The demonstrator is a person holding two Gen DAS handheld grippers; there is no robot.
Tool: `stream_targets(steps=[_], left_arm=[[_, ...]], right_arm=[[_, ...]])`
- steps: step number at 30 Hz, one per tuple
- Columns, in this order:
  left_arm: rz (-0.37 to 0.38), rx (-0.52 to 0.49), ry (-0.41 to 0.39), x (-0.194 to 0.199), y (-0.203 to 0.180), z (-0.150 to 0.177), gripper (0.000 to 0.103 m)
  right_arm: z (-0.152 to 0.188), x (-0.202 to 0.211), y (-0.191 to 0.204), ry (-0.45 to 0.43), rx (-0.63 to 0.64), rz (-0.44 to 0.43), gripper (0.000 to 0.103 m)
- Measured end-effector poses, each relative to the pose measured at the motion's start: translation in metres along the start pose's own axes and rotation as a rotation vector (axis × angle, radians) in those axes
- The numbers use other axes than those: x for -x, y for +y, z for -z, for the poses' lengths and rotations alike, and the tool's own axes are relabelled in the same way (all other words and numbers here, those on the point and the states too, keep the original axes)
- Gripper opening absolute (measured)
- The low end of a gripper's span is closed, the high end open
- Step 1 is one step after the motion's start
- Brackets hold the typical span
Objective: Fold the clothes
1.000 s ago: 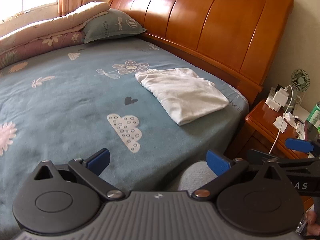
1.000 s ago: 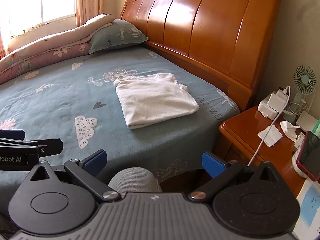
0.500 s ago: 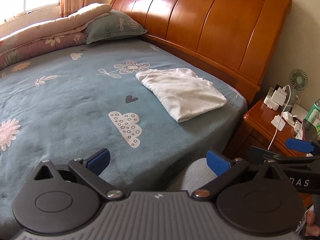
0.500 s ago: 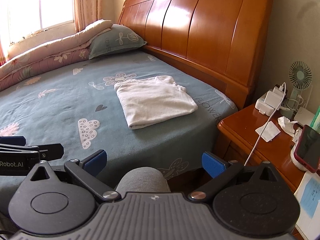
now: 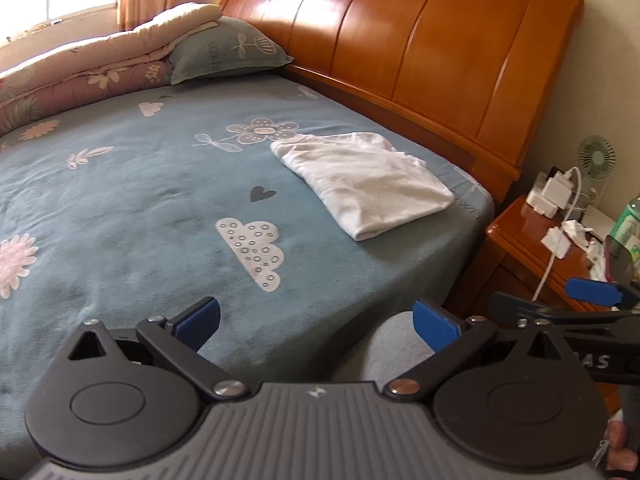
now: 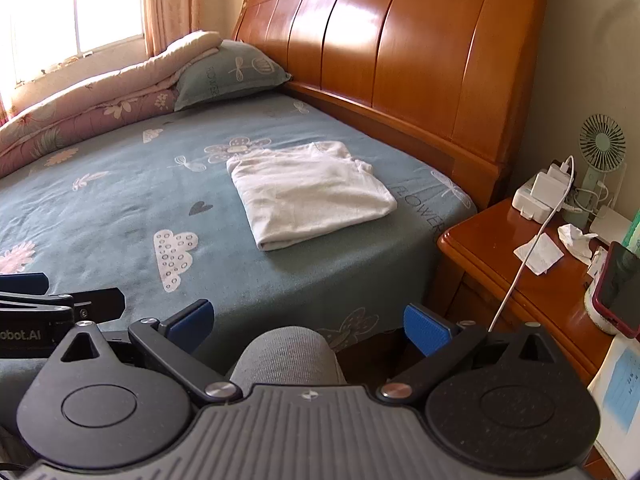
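Over the last second you drew both grippers back from the bed, so the folded white garment [image 5: 362, 184] sat slightly farther off in both views. Your left gripper [image 5: 316, 320] was spread wide and held nothing, hovering over the near edge of the bed [image 5: 120, 200]; your right gripper [image 6: 308, 322] was likewise spread and empty, above your grey-clad knee [image 6: 286, 354]. Both were probably held low and clear because the fold looked finished. The garment lay as a neat rectangle on the blue patterned sheet, near the wooden headboard [image 5: 420, 40], well apart from both grippers. The right view showed more of the nightstand [image 6: 500, 248]: a phone [image 6: 618, 288], a small fan [image 6: 602, 148] and a charger cable. The left view showed more open sheet.
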State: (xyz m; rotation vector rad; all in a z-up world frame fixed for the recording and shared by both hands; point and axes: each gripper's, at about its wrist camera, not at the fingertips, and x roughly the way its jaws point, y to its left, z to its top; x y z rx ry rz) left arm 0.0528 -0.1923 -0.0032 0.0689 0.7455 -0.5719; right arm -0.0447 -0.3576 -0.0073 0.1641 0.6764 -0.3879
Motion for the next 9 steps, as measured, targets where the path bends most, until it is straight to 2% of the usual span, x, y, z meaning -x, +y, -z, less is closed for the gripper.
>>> stream_targets(steps=[9], left_arm=[[-0.006,-0.010,-0.002,0.0013,-0.0010,0.0010,0.102]], right_arm=[[0.0019,0.0000,0.0016,0.005,0.009,0.001,0.103]])
